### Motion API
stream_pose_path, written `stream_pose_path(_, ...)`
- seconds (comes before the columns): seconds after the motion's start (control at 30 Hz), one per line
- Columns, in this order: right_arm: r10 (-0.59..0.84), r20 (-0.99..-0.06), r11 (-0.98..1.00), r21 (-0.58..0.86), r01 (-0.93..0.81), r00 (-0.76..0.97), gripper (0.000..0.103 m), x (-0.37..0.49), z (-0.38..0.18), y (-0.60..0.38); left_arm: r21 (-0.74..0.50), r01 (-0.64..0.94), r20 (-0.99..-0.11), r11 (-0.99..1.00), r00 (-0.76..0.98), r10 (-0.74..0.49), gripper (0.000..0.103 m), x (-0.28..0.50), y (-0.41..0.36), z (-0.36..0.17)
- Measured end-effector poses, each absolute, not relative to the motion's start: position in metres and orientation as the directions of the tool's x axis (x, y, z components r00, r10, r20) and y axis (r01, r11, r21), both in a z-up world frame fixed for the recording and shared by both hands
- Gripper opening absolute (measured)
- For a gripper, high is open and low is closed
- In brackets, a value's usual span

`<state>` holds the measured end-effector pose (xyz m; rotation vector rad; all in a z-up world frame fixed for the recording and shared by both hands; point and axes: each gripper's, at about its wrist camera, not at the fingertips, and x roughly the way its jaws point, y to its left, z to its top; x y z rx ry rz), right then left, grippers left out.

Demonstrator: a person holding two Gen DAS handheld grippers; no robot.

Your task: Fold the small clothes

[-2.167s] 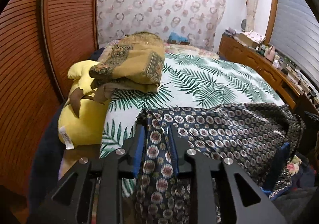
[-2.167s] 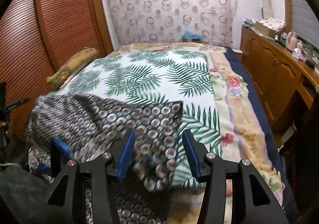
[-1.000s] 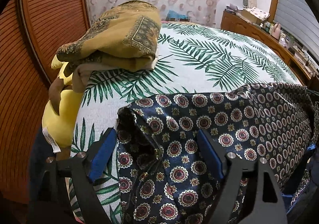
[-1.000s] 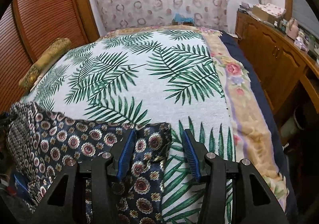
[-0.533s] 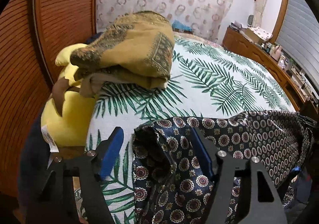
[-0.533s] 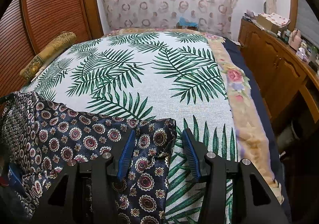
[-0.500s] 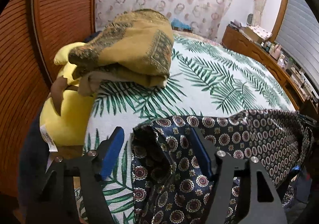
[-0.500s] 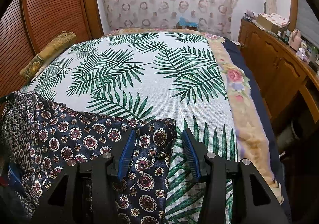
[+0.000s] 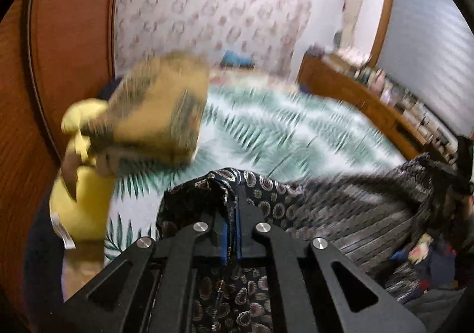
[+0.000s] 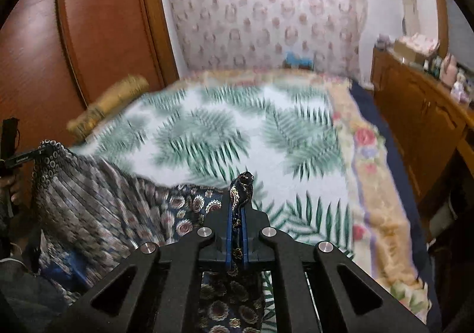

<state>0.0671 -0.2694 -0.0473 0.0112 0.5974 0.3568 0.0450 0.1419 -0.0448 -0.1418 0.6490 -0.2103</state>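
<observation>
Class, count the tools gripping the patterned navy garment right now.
2. The left tool pinches the patterned navy garment at its left corner; the right tool pinches its right corner.

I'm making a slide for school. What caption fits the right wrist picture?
Right tongs shut on a corner of the dark patterned cloth above the palm-leaf bedspread.

A bed (image 10: pixel 311 131) with a palm-leaf cover carries what looks like folded mustard cloth (image 9: pixel 160 114), blurred, beside a yellow pillow (image 9: pixel 80 202).
</observation>
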Motion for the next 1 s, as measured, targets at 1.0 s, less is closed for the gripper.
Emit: stream_pose_path(1.0, 0.009, -0.608, 0.990, -0.107, -0.093, 0.794, 0.026, 0.303, 0.071, -0.224, -0.117, 0.077, -0.577, 0.990, 0.806, -0.131, 0.014, 0.306, 0.158, 0.050)
